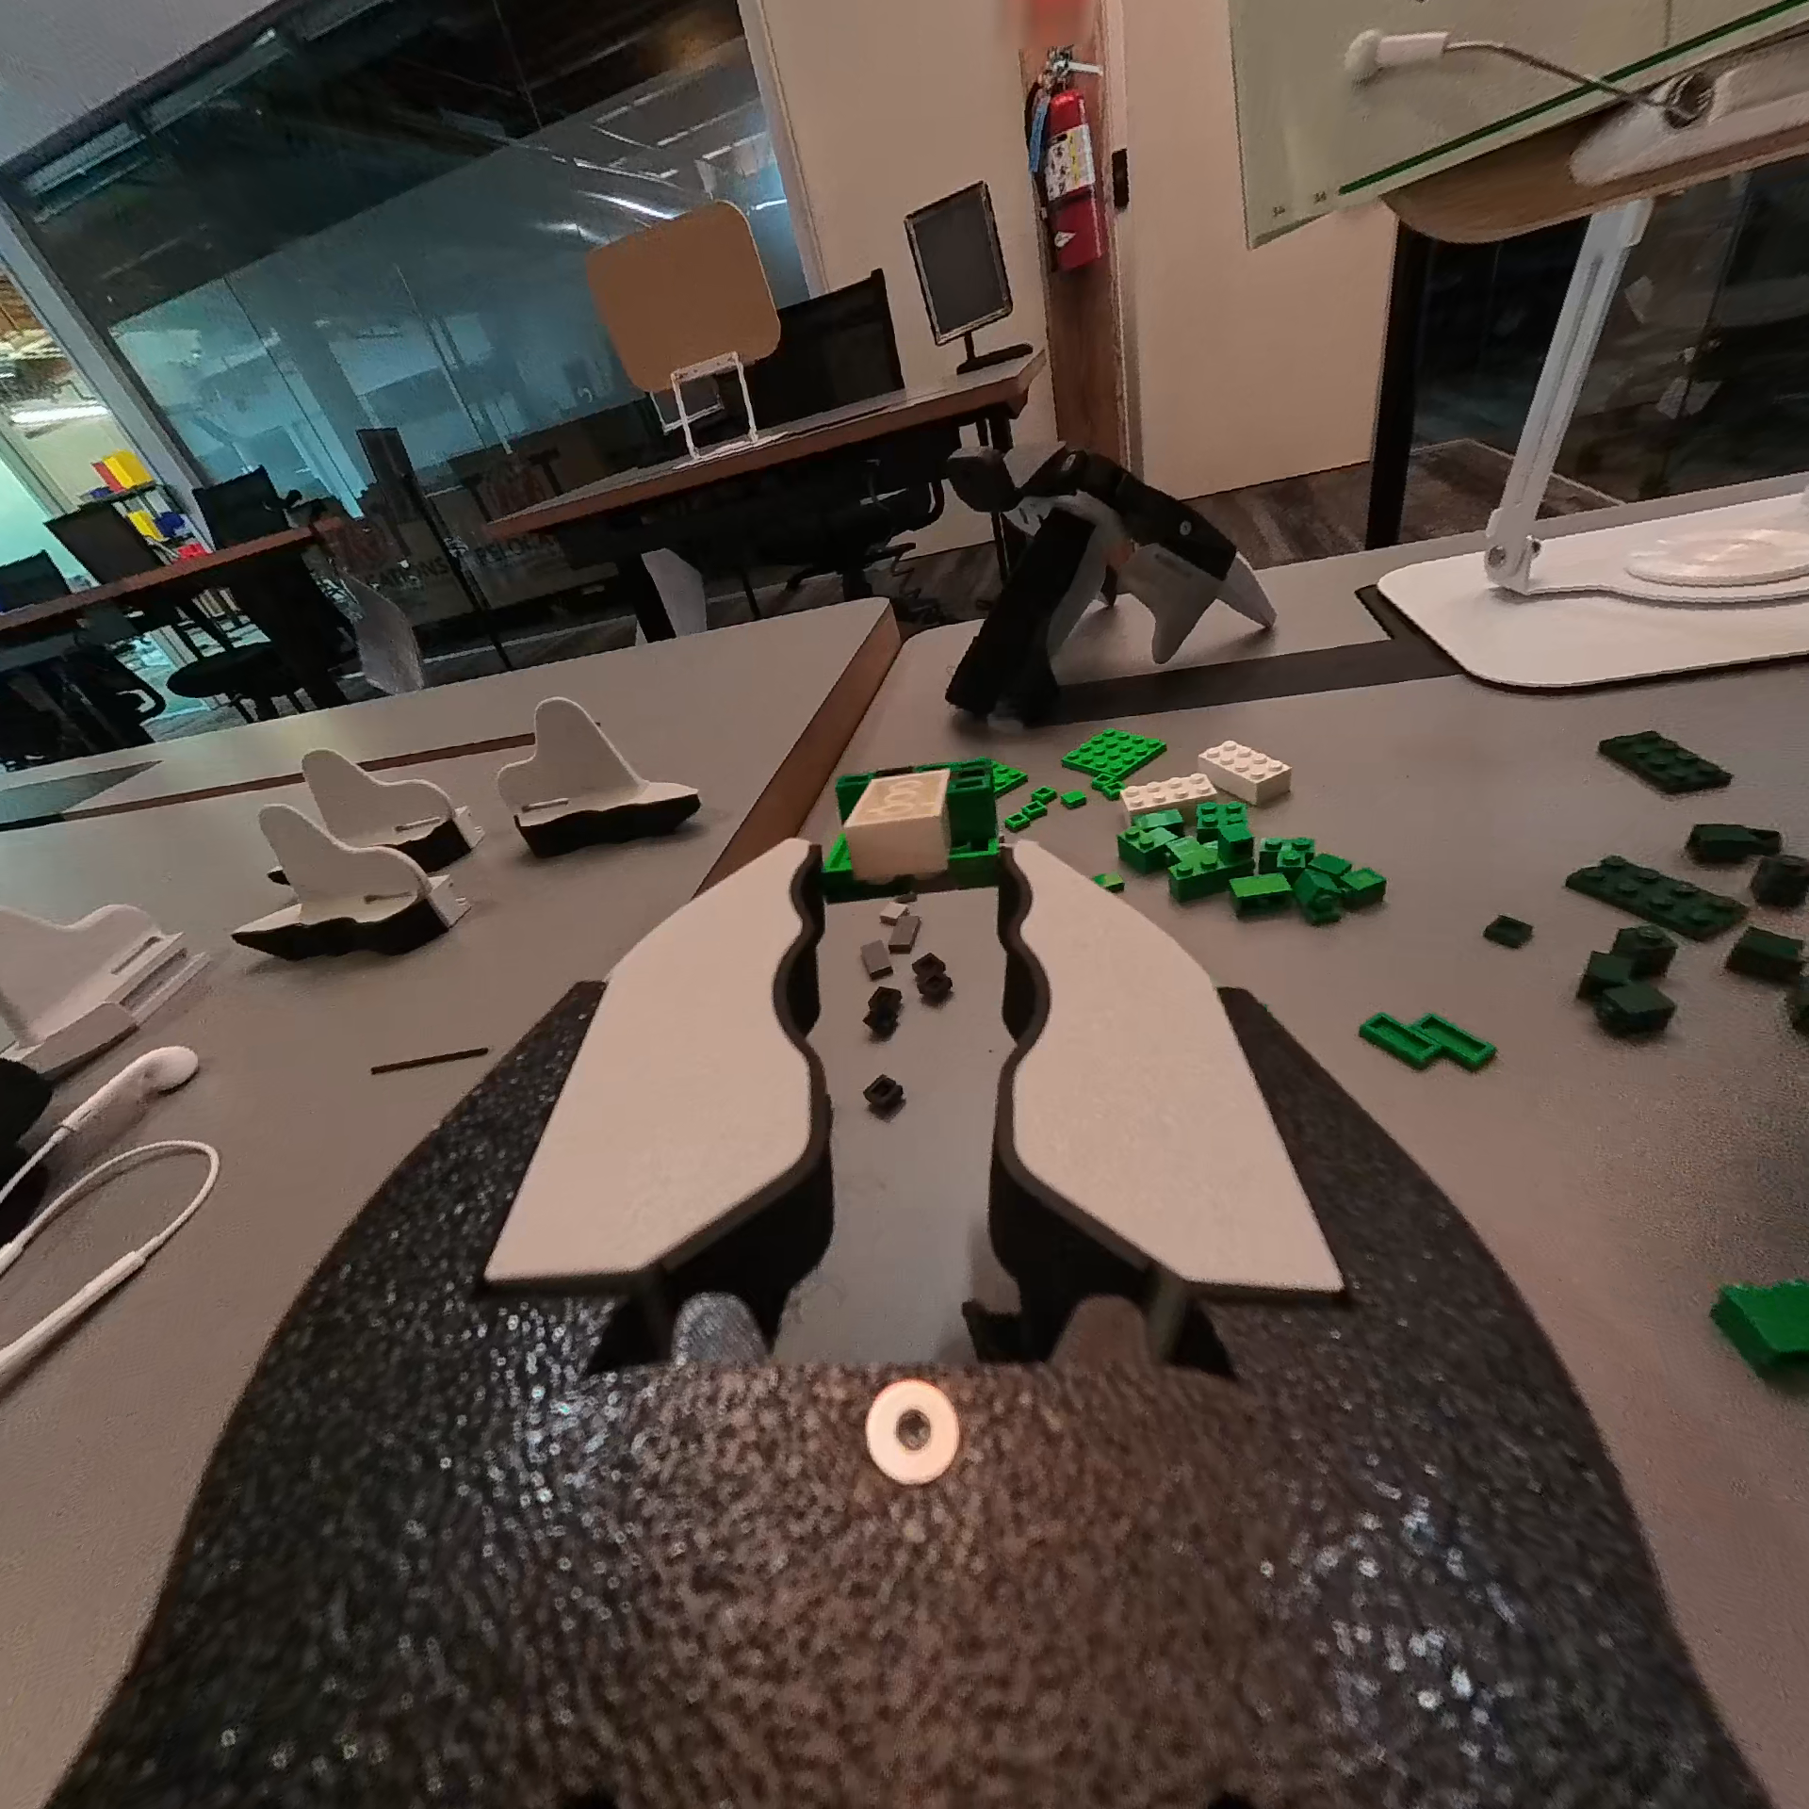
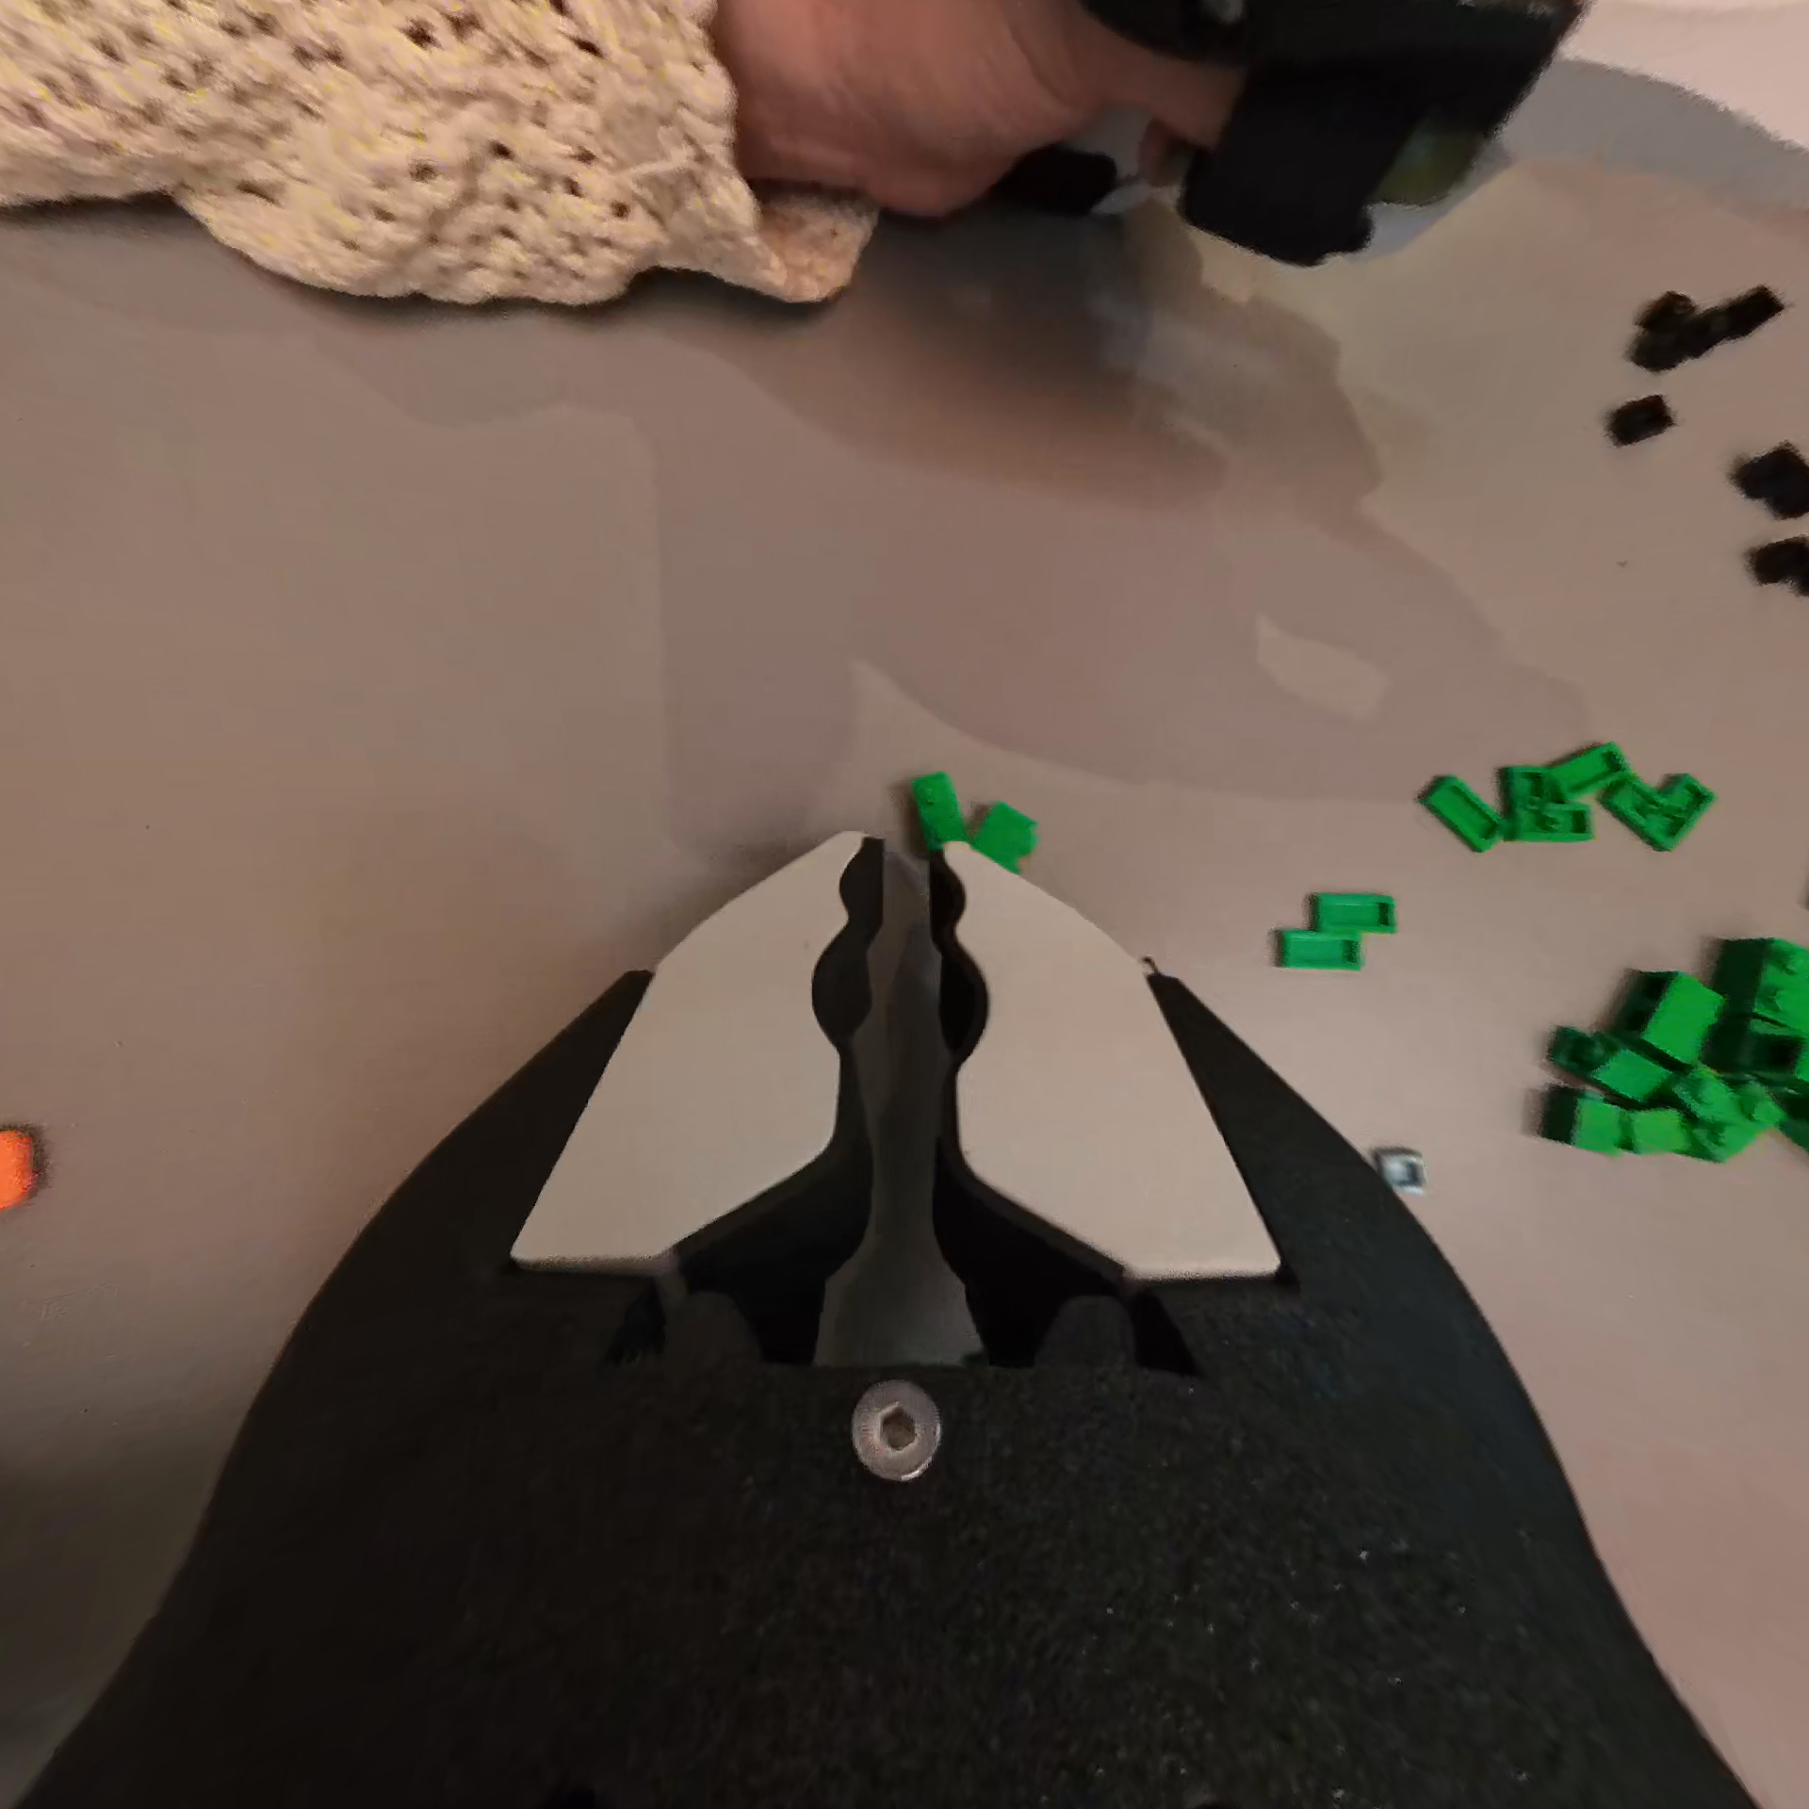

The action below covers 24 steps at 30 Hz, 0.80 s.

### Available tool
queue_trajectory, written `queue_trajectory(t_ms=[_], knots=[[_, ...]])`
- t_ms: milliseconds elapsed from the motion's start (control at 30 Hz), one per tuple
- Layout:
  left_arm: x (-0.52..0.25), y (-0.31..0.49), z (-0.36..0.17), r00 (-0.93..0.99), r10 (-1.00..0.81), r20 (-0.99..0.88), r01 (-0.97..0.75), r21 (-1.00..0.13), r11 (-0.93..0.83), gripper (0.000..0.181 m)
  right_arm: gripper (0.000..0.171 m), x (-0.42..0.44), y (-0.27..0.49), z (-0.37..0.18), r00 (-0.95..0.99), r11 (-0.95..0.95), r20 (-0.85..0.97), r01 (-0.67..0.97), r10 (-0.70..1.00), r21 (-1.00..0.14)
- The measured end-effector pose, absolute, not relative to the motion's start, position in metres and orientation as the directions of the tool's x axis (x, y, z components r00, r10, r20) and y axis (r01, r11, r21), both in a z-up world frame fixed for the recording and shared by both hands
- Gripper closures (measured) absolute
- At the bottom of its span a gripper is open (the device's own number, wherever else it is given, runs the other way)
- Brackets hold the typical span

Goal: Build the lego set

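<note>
In the left wrist view, my left gripper (image 1: 912, 854) is closed around a green lego build (image 1: 964, 850) with a white brick (image 1: 899, 820) on top; the build's base sits between the fingertips, on the grey table (image 1: 607, 1018). Small black and grey pieces (image 1: 905, 969) lie between the fingers. A pile of green bricks (image 1: 1243, 866) lies to the right. In the right wrist view, my right gripper (image 2: 905, 854) is almost closed and holds nothing. Two small green pieces (image 2: 969, 822) lie just beyond its tips. A hand (image 2: 910, 98) with the blurred left gripper shows at the top.
White bricks (image 1: 1209, 778), a green plate (image 1: 1114, 752) and dark green pieces (image 1: 1664, 896) lie around. A spare gripper (image 1: 1077, 578) rests behind the build. Spare finger parts (image 1: 362, 881) and a white earphone cable (image 1: 108, 1204) lie left. A lamp base (image 1: 1605, 607) stands back right. Green tiles (image 2: 1336, 930) lie right. My hands' fingertips stand some 15 cm from each other.
</note>
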<state>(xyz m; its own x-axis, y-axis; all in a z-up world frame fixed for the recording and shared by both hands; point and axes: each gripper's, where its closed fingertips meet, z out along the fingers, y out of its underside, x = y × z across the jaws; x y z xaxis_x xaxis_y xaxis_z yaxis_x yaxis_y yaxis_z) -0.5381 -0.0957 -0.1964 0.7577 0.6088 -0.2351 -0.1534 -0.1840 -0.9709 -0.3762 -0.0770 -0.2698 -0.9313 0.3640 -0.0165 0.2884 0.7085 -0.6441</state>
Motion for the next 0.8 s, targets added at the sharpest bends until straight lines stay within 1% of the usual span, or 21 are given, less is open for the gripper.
queue_trajectory(t_ms=[67, 233, 467, 633, 733, 800], knots=[[-0.538, -0.095, -0.196, 0.759, 0.608, -0.235, -0.153, -0.971, -0.184, 0.147, 0.167, -0.366, -0.080, -0.273, -0.932, 0.712, -0.099, 0.333, 0.350, -0.618], [-0.537, -0.095, -0.197, 0.761, 0.604, -0.237, -0.154, -0.970, -0.186, 0.147, 0.161, -0.371, -0.077, -0.283, -0.931, 0.744, -0.034, 0.312, 0.364, -0.590], [-0.537, -0.094, -0.197, 0.766, 0.599, -0.233, -0.150, -0.971, -0.186, 0.147, 0.159, -0.391, -0.062, -0.284, -0.899, 0.751, 0.074, 0.314, 0.433, -0.581], [-0.536, -0.094, -0.198, 0.769, 0.595, -0.234, -0.151, -0.971, -0.188, 0.147, 0.161, -0.386, -0.075, -0.273, -0.922, 0.734, 0.097, 0.233, 0.376, -0.638], [-0.535, -0.093, -0.198, 0.771, 0.592, -0.236, -0.152, -0.970, -0.189, 0.147, 0.158, -0.386, -0.079, -0.274, -0.926, 0.769, 0.159, 0.179, 0.343, -0.614], [-0.535, -0.093, -0.198, 0.772, 0.589, -0.237, -0.153, -0.970, -0.190, 0.147, 0.158, -0.385, -0.082, -0.275, -0.931, 0.777, 0.162, 0.168, 0.328, -0.607]])
